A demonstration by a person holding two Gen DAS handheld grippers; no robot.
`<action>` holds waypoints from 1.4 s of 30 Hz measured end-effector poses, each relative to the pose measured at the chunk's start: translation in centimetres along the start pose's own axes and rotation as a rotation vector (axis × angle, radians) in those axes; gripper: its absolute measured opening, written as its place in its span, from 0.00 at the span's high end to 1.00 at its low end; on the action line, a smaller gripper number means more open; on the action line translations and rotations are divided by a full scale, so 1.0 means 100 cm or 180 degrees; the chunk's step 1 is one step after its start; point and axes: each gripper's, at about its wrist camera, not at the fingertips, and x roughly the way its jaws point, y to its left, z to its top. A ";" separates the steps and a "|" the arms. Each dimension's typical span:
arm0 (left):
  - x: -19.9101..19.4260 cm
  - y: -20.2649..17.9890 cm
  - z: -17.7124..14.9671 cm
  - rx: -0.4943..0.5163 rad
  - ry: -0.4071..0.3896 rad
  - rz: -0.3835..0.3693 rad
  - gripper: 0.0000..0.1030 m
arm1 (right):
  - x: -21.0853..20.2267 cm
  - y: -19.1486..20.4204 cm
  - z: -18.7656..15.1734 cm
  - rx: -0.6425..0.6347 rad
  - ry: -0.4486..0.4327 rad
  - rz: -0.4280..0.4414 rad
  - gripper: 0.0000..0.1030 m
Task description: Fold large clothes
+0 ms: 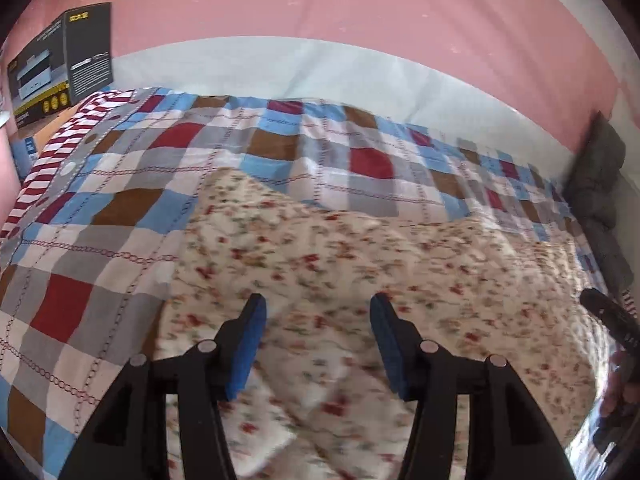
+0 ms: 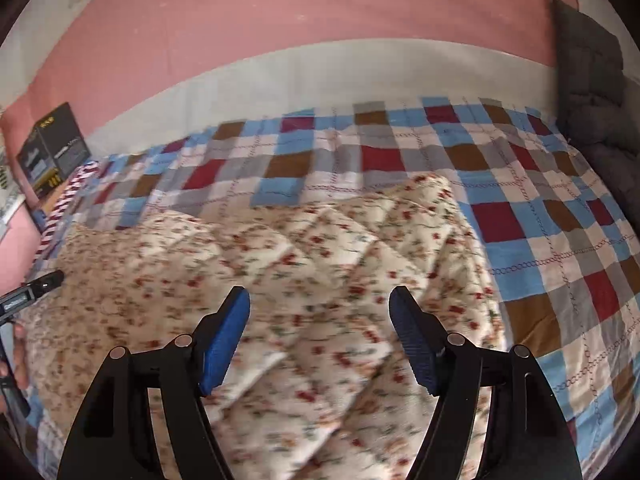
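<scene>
A cream floral garment (image 1: 360, 264) lies spread and partly folded on a checked bedspread (image 1: 120, 208). It also shows in the right wrist view (image 2: 280, 264), over the same bedspread (image 2: 560, 240). My left gripper (image 1: 318, 304) is open and empty, held above the garment's near part. My right gripper (image 2: 320, 296) is open and empty above the garment's near middle. The right gripper's tip shows at the right edge of the left wrist view (image 1: 612, 316). The left gripper's tip shows at the left edge of the right wrist view (image 2: 36, 286).
A dark cardboard box (image 1: 60, 60) stands at the bed's far left corner beside a red-and-white striped cloth (image 1: 60, 152). A dark grey cushion (image 2: 592, 80) leans at the far right. A pink and white wall (image 1: 320, 20) runs behind the bed.
</scene>
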 end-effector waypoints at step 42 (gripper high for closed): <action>0.022 0.034 0.019 0.0004 0.0065 0.0397 0.44 | 0.025 -0.062 0.024 0.0113 0.0187 -0.0215 0.38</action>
